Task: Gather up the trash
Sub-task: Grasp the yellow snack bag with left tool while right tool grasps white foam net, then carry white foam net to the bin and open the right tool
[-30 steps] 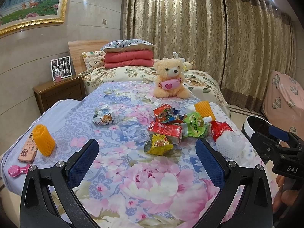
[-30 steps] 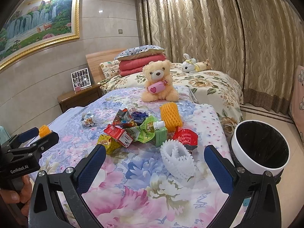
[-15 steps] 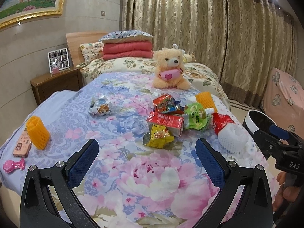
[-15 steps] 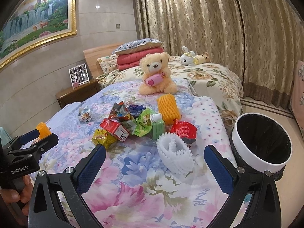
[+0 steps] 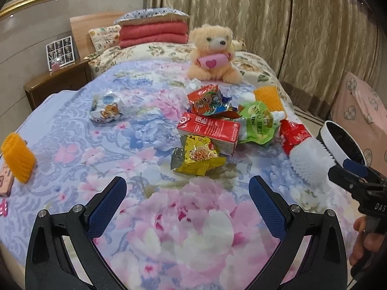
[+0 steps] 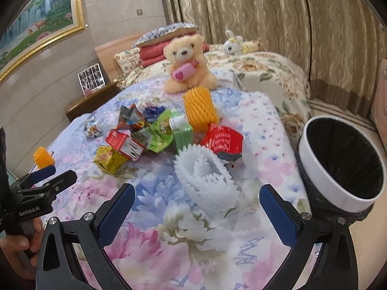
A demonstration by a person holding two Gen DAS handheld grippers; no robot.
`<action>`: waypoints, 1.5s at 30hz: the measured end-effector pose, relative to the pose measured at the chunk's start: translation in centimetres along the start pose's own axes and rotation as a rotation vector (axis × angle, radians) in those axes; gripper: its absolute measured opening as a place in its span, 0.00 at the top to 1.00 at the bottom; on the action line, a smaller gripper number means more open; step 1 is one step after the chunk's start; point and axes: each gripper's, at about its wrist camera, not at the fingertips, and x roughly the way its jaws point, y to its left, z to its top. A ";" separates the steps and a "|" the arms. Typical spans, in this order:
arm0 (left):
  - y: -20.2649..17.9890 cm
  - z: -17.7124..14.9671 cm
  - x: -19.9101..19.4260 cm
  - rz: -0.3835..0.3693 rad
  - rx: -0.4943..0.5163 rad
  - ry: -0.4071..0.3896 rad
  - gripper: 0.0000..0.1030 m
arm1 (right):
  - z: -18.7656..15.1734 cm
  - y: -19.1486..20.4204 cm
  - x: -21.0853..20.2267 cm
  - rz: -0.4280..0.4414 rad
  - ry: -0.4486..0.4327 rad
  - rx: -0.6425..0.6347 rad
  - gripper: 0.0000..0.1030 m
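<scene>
Foam net (image 6: 205, 183), white, lies just ahead btwn our right gripper (image 6: 197, 207) jaws, spread wide & empty, near bed's right edge; left gripper (image 5: 187, 205), jaws also apart, faces yellow wrapper (image 5: 197, 155).

glossy foil wrappers (image 5: 197, 159), matt cloth bedspread (image 5: 145, 130)

Left hand-held gripper (image 5: 187, 199) agape; right hand-held gripper (image 6: 197, 206) likewise.

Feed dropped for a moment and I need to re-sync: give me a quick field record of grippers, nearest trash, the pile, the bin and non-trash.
left gripper: open, empty, above the bedspread
right gripper: open, empty
nearest to left: yellow snack wrapper
nearest to right: white foam net
pile: red carton, green pouch, red packet
bin: beside the bed, on the right, black liner
non-trash: teddy bear, phone
</scene>
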 end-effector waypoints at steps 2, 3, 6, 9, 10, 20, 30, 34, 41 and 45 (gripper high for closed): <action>0.0 0.3 1.1 0.008 0.008 0.014 0.00 | 0.1 -0.4 0.9 -0.005 0.023 0.001 0.01; -0.1 0.5 1.8 0.012 0.013 0.022 0.01 | 0.1 -0.6 1.3 -0.011 0.033 0.000 0.03; -0.4 1.0 3.6 0.024 0.029 0.050 0.07 | 0.2 -1.1 2.3 -0.021 0.057 0.005 0.13; -0.5 1.3 5.5 0.024 0.042 0.090 0.23 | 0.3 -1.6 3.3 -0.005 0.077 0.021 0.21; -0.4 1.3 6.1 0.009 0.036 0.115 0.36 | 0.2 -1.7 3.7 0.004 0.089 0.024 0.25; -0.2 0.3 4.9 -0.077 0.027 0.112 0.73 | -0.5 -2.0 3.4 0.086 0.103 0.044 0.76; -2.0 -0.4 0.3 -0.129 0.042 0.056 0.75 | -0.9 -3.1 0.5 0.117 0.064 0.072 0.77; -4.1 -0.3 -0.8 -0.160 0.073 0.045 0.75 | -1.0 -3.9 -0.5 0.113 0.053 0.075 0.77; -8.4 0.3 -1.0 -0.215 0.143 0.048 0.76 | -1.1 -6.0 -1.8 0.101 0.044 0.104 0.77; -10.5 0.6 -1.0 -0.235 0.179 0.043 0.75 | -1.0 -7.3 -2.8 0.087 0.031 0.121 0.77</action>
